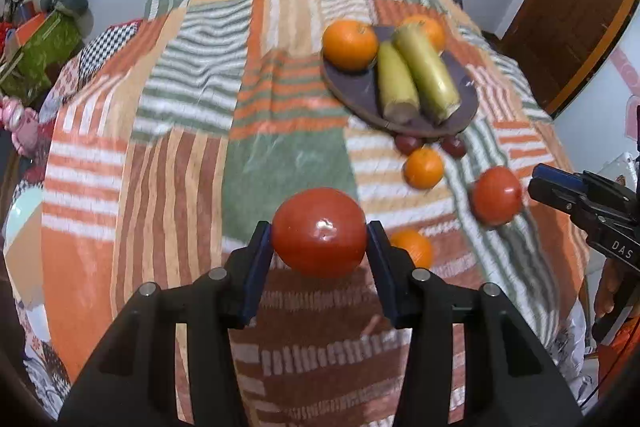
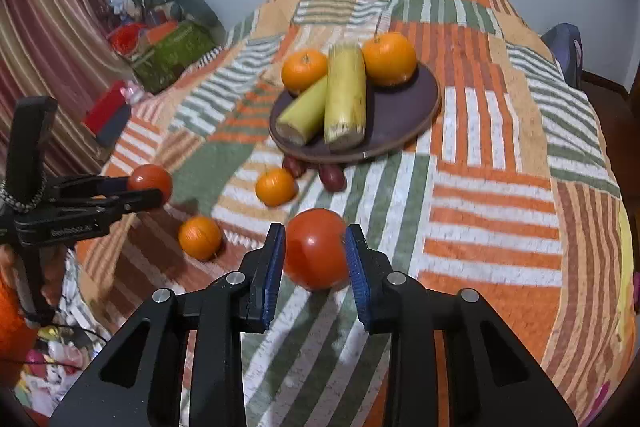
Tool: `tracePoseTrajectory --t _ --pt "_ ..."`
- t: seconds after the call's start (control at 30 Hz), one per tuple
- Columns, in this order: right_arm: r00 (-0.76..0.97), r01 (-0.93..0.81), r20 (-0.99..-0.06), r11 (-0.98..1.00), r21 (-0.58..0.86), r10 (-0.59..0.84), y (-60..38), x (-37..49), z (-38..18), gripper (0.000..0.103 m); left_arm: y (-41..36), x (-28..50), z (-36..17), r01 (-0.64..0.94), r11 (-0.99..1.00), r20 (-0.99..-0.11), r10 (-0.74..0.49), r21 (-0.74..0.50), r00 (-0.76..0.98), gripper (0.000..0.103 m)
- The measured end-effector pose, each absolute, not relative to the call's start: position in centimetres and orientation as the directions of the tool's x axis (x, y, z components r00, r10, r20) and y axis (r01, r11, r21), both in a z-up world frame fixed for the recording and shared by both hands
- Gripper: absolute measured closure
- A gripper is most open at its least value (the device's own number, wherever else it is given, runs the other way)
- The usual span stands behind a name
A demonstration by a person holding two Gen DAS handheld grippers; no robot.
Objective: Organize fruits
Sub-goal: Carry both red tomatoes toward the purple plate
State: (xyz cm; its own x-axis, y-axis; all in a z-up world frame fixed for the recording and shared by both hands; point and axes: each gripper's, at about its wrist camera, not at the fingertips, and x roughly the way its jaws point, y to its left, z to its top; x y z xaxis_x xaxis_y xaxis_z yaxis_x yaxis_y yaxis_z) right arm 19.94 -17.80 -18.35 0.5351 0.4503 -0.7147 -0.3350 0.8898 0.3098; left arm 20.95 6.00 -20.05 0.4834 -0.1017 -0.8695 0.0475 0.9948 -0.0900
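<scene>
My left gripper point(image 1: 319, 227) is shut on a red tomato point(image 1: 320, 243), held just above the striped blanket; the right wrist view shows this gripper point(image 2: 160, 189) from the side with its tomato point(image 2: 149, 179). My right gripper point(image 2: 316, 231) has its blue pads point(image 2: 274, 267) pressed on a second tomato point(image 2: 316, 259), and it also appears as the right gripper point(image 1: 534, 185) beside that tomato point(image 1: 496, 197). A dark plate point(image 2: 400, 123) carries two oranges and two long yellow-green fruits point(image 2: 346, 99). Two loose oranges point(image 2: 276, 187) point(image 2: 200, 237) lie in front of the plate.
Two small dark red fruits point(image 2: 332, 177) sit at the plate's near edge. The patchwork blanket point(image 2: 500, 187) covers a bed. A green box point(image 2: 172, 55) and piled clutter stand at its left side, next to a striped curtain point(image 2: 48, 39). A wooden door point(image 1: 576, 11) is at the right.
</scene>
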Motion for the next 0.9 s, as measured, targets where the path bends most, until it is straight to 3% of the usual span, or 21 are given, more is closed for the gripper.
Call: tracePoseTrajectory --t 0.23,0.5,0.9 --pt "0.51 -0.32 -0.733 0.89 0.324 0.45 -17.8 20.8 -19.1 0.074 4.8 22.1 -18.8 0.088 0.99 -0.848 -0.141 -0.111 0.511 0.056" --pt "0.47 -0.295 -0.77 0.899 0.324 0.432 -17.2 22.2 -21.7 0.049 4.7 22.3 -19.9 0.088 0.988 -0.86 -0.152 -0.125 0.487 0.056" --pt "0.431 -0.357 -0.771 0.873 0.331 0.469 -15.1 23.8 -22.2 0.048 5.2 23.3 -20.3 0.078 0.987 -0.858 -0.159 -0.139 0.488 0.056"
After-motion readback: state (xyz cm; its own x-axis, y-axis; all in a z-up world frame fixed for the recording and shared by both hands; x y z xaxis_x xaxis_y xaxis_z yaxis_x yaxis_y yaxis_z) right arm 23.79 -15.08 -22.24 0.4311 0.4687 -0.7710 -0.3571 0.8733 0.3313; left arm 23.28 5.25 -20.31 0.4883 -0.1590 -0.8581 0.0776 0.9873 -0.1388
